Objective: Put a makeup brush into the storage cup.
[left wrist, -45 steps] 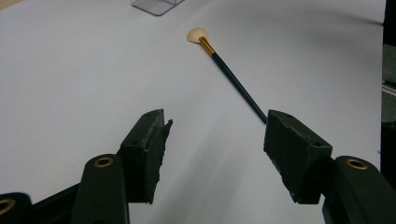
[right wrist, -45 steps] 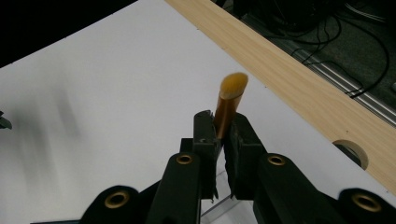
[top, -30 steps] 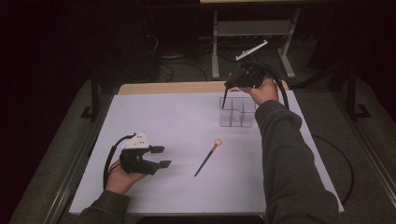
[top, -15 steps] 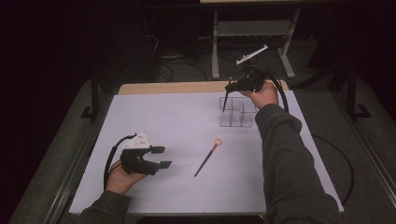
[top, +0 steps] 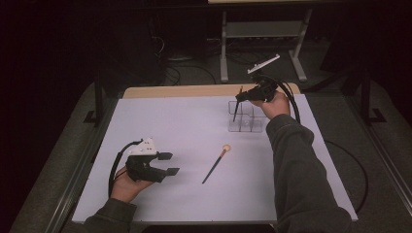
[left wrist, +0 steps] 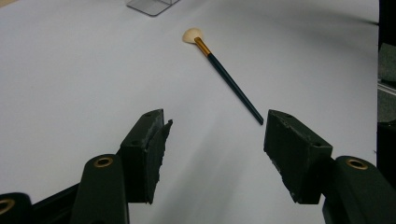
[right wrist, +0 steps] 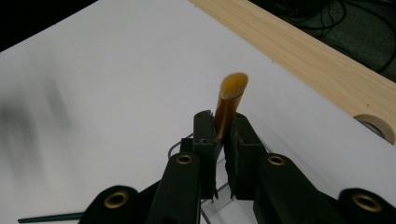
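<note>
Right gripper (top: pixel 241 97) pinching brush (top: pixel 236 108) over organizer (top: pixel 246 124) | left gripper (top: pixel 167 163) spread | fan brush (top: pixel 215 164) between

A white table (top: pixel 165 126) bears a clear organizer (top: pixel 245 125) and a fan brush (top: pixel 215 164).

My three cameras

High view looks down toward 12 o'clock; my gripper views ride close, sharing the table (top: pixel 194 126) and lying brush (left wrist: pixel 224 74).

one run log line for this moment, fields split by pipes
right gripper: shut on brush, over clear organizer | left gripper: open, idle | second brush: flat on table
</note>
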The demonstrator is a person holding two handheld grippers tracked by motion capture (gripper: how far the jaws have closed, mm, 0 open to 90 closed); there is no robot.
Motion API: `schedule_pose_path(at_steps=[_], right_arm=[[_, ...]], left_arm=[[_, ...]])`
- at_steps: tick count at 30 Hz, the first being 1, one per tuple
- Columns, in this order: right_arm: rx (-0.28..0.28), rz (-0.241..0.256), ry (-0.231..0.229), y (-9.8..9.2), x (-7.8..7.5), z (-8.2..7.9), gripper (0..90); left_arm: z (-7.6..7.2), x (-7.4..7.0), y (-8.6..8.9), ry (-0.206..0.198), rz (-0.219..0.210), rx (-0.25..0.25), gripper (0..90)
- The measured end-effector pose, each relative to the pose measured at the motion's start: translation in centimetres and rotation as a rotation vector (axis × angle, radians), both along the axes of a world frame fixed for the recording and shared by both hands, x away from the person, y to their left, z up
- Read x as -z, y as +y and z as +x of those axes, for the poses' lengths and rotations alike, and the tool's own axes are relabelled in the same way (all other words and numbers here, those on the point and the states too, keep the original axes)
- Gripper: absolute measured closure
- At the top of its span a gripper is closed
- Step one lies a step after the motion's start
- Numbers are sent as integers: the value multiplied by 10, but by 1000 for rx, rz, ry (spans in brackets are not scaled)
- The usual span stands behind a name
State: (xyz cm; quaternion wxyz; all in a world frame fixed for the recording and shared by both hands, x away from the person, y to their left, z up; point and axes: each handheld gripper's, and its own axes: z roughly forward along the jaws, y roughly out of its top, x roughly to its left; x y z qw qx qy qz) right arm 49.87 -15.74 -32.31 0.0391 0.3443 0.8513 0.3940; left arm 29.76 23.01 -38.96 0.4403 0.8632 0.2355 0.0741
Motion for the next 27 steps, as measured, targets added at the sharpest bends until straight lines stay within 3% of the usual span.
schedule_pose_path(at_steps=[11, 21, 27], right_arm=[[15, -9, 7, -2, 11, -4, 813], [27, -35, -1, -5, 10, -9, 749], [23, -26, -11, -9, 7, -13, 727]], left_arm=[[0, 0, -2, 0, 13, 12, 378], [0, 1, -4, 4, 17, 19, 382], [-1, 1, -6, 5, 19, 23, 381]])
